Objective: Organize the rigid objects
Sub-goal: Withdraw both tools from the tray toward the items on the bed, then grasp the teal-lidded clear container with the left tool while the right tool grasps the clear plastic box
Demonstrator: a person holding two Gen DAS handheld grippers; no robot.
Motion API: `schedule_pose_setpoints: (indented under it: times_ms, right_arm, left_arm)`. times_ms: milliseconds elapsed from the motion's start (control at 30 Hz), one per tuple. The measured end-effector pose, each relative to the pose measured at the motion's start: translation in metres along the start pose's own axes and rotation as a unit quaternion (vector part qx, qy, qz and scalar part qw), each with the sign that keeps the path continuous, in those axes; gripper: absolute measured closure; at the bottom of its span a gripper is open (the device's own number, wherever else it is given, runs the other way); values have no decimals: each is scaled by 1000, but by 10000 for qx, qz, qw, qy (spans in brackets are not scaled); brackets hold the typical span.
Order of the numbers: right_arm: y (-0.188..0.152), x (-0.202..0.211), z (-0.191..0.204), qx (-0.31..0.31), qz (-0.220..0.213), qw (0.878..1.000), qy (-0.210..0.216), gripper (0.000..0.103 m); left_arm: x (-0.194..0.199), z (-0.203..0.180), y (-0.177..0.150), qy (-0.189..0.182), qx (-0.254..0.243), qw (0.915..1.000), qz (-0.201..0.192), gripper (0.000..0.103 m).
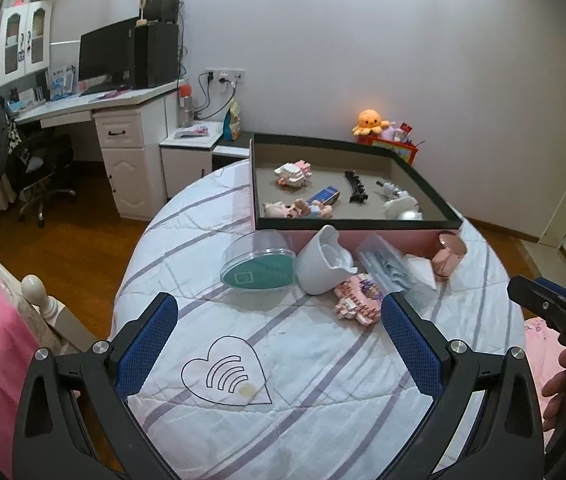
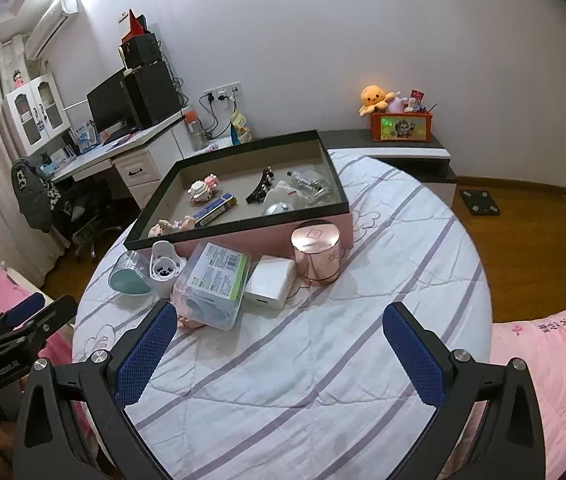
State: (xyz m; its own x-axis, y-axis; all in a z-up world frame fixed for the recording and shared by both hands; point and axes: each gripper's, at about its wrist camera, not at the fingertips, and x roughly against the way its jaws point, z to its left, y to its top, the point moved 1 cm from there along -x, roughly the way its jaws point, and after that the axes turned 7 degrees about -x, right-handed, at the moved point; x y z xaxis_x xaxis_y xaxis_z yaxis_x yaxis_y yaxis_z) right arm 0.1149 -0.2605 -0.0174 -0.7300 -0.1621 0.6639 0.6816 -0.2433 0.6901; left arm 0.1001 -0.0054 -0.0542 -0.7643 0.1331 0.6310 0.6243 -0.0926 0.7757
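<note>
A pink box with a black rim (image 1: 357,223) (image 2: 243,232) stands on the striped bed and holds small toys, a hair clip and other bits. In front of it lie a clear round case with a teal lid (image 1: 259,272) (image 2: 129,276), a white cup-like holder (image 1: 323,266) (image 2: 165,266), a pink brick figure (image 1: 357,300), a clear plastic box (image 2: 213,284) (image 1: 383,264), a white block (image 2: 269,284) and a rose-gold jar (image 2: 317,254) (image 1: 449,252). My left gripper (image 1: 281,318) is open and empty, short of the objects. My right gripper (image 2: 279,330) is open and empty, near the clear box.
A desk with a monitor (image 1: 103,56) and an office chair (image 1: 39,172) stand at the left. A low cabinet with an orange plush and a red bin (image 2: 401,124) stands behind the bed. Pink bedding (image 2: 551,360) lies at the right. Wooden floor surrounds the bed.
</note>
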Motion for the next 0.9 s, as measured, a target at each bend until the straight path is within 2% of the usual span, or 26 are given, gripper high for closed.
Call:
schedule_pose_setpoints:
  times_ms: [500, 900]
  right_arm:
    - [-1, -58, 22, -111, 686, 9969, 362, 0]
    - [4, -105, 33, -419, 1119, 9915, 516, 0]
  left_arm:
    - [-65, 26, 2, 222, -37, 9985, 504, 0]
    - [-117, 33, 12, 117, -87, 9969, 768, 0]
